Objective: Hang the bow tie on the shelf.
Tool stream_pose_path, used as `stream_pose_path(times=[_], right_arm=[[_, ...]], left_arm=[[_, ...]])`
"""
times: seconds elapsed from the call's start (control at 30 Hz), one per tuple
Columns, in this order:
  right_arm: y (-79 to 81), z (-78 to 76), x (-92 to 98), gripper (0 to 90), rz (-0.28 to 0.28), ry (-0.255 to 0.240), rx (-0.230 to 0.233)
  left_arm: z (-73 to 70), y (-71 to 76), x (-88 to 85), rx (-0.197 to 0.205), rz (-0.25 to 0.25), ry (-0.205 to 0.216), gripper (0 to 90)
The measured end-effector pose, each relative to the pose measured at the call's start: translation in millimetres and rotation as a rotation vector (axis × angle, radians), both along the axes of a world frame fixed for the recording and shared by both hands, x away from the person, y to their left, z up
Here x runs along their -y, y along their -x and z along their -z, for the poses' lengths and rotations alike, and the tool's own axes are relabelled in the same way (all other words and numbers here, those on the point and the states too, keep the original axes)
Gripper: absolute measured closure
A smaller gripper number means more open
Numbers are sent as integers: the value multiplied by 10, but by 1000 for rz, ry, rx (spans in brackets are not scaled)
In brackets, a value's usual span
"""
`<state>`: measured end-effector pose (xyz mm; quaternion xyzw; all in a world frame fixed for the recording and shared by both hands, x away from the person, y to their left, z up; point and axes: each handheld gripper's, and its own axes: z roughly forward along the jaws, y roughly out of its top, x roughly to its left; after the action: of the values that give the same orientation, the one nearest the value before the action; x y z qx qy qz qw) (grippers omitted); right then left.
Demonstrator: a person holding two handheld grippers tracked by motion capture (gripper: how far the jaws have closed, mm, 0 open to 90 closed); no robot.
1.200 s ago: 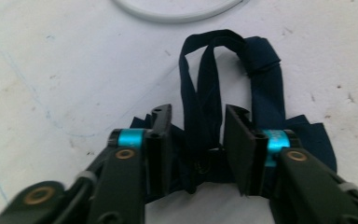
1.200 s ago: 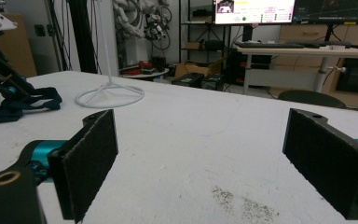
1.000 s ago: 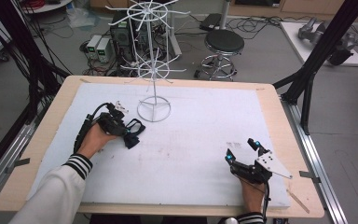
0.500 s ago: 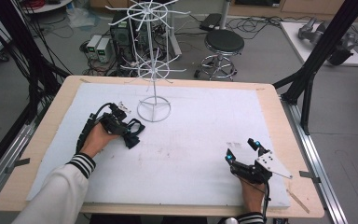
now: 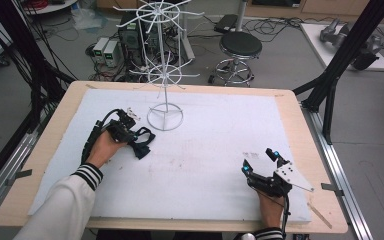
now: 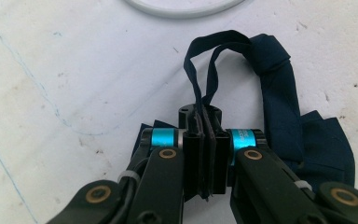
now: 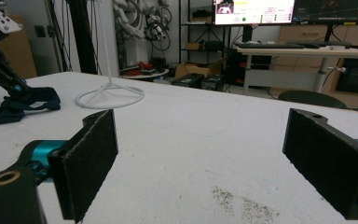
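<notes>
Navy cloth, a soft strip knotted into a loop (image 6: 279,102), lies crumpled on the white sheet just beside the ring base of the wire rack (image 5: 165,117), at the table's left. The left gripper (image 6: 205,154) has its jaws pressed together on a thin band of that cloth, whose loop rises out above the pads. I judge the cloth light and limp: it will sag and trail from any one hold, will not slip much against the rough pads, and cannot break. The narrow band, where the jaws now pinch, looks the best place to take it, since the loop above stays free to hook over something; the thick knot would be a bulkier, less sure hold. The right gripper (image 5: 261,161) rests on the sheet near the table's front right, well apart from the cloth, jaws spread wide and holding nothing. The sheet (image 5: 220,130) is matte white, scuffed and faintly stained, with a thin blue line drawn on it, laid over a pale wooden table (image 5: 290,100). Around stand a black stool (image 5: 240,45), dark frame posts, cables on a grey floor, and desks with screens beyond.
</notes>
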<state>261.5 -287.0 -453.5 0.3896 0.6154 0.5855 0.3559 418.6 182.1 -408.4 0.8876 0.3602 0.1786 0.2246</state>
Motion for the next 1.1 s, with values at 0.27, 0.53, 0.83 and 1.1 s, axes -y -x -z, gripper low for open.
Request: stream_pose_path(times=[0.27, 0.53, 0.83, 1.1], right_arm=[[2, 0, 0, 93, 0, -6, -2], [3, 1, 3, 93, -2, -6, 0], [3, 1, 1, 93, 0, -5, 1], [3, 0, 1, 93, 2, -3, 1]], left_arm=[[-41, 36, -28, 31, 7, 46, 874], [-129, 114, -208, 94, 35, 168, 875], [-227, 229, -381, 194, 56, 317, 875], [-280, 290, -453, 250, 59, 394, 875]])
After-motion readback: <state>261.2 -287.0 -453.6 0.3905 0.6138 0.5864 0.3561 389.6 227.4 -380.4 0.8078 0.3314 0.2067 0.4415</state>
